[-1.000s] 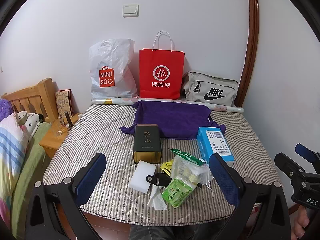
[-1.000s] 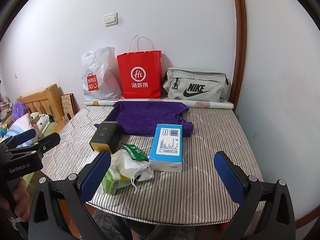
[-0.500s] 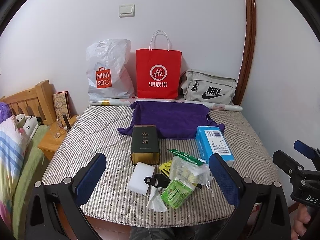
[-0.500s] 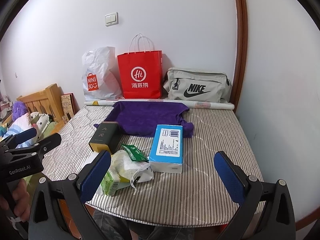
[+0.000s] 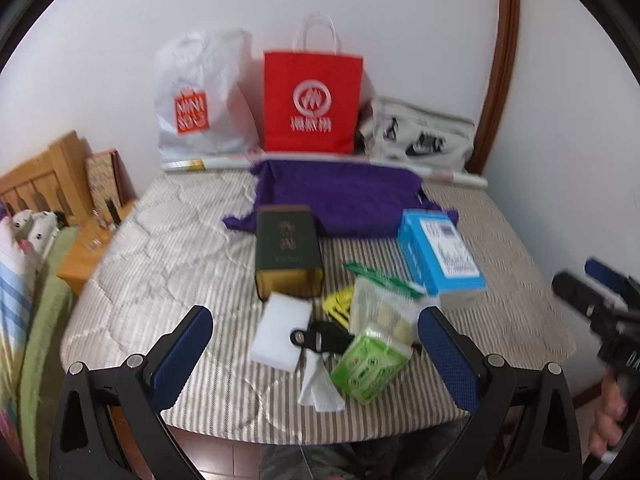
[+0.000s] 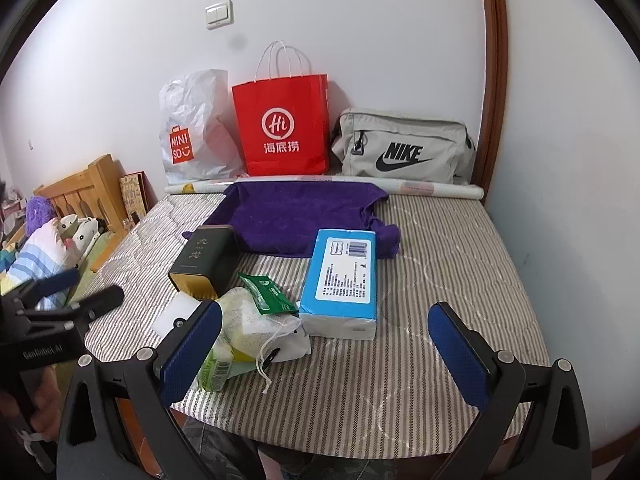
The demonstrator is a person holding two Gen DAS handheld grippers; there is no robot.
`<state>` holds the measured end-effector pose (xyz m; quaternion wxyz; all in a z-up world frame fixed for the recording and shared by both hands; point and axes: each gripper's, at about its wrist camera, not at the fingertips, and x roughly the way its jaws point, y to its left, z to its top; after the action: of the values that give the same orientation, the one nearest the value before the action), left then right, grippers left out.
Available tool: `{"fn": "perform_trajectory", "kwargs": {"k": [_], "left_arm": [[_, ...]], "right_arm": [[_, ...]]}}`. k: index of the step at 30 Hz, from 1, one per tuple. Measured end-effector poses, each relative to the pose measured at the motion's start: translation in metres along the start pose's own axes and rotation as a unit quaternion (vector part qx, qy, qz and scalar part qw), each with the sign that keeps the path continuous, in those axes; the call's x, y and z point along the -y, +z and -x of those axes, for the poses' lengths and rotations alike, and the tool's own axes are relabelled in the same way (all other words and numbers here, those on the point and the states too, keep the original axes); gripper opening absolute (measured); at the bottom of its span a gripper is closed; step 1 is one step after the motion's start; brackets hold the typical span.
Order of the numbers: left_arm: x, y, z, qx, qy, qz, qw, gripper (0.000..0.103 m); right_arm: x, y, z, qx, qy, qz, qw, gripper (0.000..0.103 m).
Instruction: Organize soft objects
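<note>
Both pairs of fingers stand wide apart, holding nothing: the left gripper (image 5: 314, 350) hovers over the clutter at the bed's near edge, the right gripper (image 6: 325, 346) beside it. At its twelve o'clock the purple towel (image 6: 298, 216) lies spread and rumpled on the striped mattress (image 6: 440, 264), its corner touching the blue tissue pack (image 6: 344, 276). Behind stand a "MINISO" bag (image 6: 196, 136), a red "Hi" bag (image 6: 282, 120) and a "NIKE" pouch (image 6: 404, 150).
</note>
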<state>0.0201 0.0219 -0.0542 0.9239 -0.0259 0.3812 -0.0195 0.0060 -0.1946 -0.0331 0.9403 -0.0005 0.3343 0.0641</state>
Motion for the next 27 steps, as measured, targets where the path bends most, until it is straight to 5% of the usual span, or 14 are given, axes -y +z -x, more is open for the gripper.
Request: {"fn": "perform_trajectory", "kwargs": {"k": [13, 17, 23, 27], "left_arm": [[0.020, -0.046, -0.051, -0.062, -0.050, -0.067, 0.9945, 0.103], [0.027, -0.050, -0.055, -0.046, -0.050, -0.100, 0.9926, 0.102], [0.032, -0.051, -0.063, -0.045, -0.087, -0.139, 0.9854, 0.079], [0.036, -0.052, -0.074, -0.050, -0.097, -0.154, 0.9820, 0.077]], "right_arm": [[0.000, -0.007, -0.027, -0.015, 0.020, 0.005, 1.000, 0.102], [0.006, -0.009, -0.037, -0.025, 0.030, -0.004, 0.999, 0.102], [0.018, -0.014, -0.050, -0.034, 0.028, -0.020, 0.999, 0.102], [0.028, -0.015, -0.055, -0.035, 0.020, -0.038, 0.998, 0.102]]}}
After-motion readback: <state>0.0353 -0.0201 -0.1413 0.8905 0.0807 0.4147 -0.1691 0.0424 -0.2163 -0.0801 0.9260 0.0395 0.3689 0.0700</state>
